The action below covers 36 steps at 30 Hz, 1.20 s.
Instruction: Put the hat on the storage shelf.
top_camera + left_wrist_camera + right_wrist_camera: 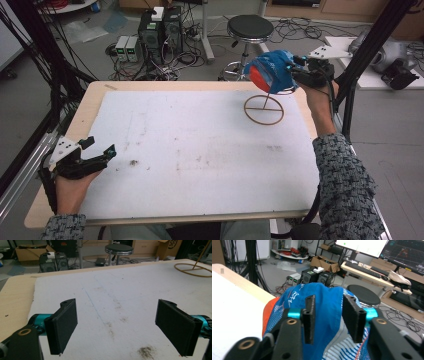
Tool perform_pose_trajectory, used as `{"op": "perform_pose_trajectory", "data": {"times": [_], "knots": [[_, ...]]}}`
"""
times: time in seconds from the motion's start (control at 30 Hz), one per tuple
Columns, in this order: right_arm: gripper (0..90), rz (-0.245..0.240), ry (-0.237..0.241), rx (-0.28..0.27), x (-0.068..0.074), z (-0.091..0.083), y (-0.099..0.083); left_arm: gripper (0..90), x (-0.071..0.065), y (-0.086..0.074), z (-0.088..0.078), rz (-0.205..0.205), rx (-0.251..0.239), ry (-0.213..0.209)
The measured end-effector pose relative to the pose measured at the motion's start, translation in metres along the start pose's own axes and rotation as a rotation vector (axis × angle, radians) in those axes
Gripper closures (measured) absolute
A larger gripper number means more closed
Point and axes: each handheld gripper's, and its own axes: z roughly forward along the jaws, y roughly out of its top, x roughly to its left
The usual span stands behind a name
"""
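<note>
At the far right of the worktop (150, 86), the right gripper (295, 67) is held above the surface with a blue fabric cap with an orange front and a blue-and-white striped mesh side (270, 71) at its tips. The cap sits over the top of a thin wooden stand with a ring-shaped base (264, 109), whose slanted rod rises from the ring's crossbar up under the cap. In the right gripper view the cap (324, 312) bulges between the two black jaws, which stand partly spread on either side of the blue cloth; a gap shows beside the right jaw, and the pads do not appear to be pinching the fabric. The left gripper (100, 152) rests in the person's hand at the near left corner of the worktop, on the edge of the white stained mat (200, 150), well apart from the cap and stand. In the left gripper view its jaws are spread wide with nothing between them, and the ring base (192, 270) lies far off at the upper right. A black round stool (250, 27) stands on the floor behind the worktop.
</note>
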Motion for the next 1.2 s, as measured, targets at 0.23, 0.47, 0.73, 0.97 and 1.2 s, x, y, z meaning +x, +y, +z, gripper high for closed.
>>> {"op": "perform_pose_trajectory", "data": {"times": [0.23,0.47,0.73,0.97,1.2], "knots": [[44.6,0.043,-0.028,-0.039,-0.001,-0.011,0.002,18.1,0.000,0.001,-0.001,-0.001,-0.003,-0.001],[39.8,0.073,-0.046,-0.090,-0.002,-0.031,0.003,18.1,-0.001,0.001,-0.001,0.002,-0.003,-0.002],[31.3,0.128,-0.072,-0.131,-0.001,-0.059,-0.006,18.1,-0.003,0.002,0.000,0.004,-0.008,-0.007],[25.9,0.138,-0.073,-0.167,0.010,-0.079,-0.013,18.1,-0.005,0.001,0.002,0.007,-0.004,-0.012],[19.0,0.160,-0.062,-0.211,0.031,-0.100,-0.024,18.0,-0.006,0.000,0.003,0.011,0.002,-0.017]]}}
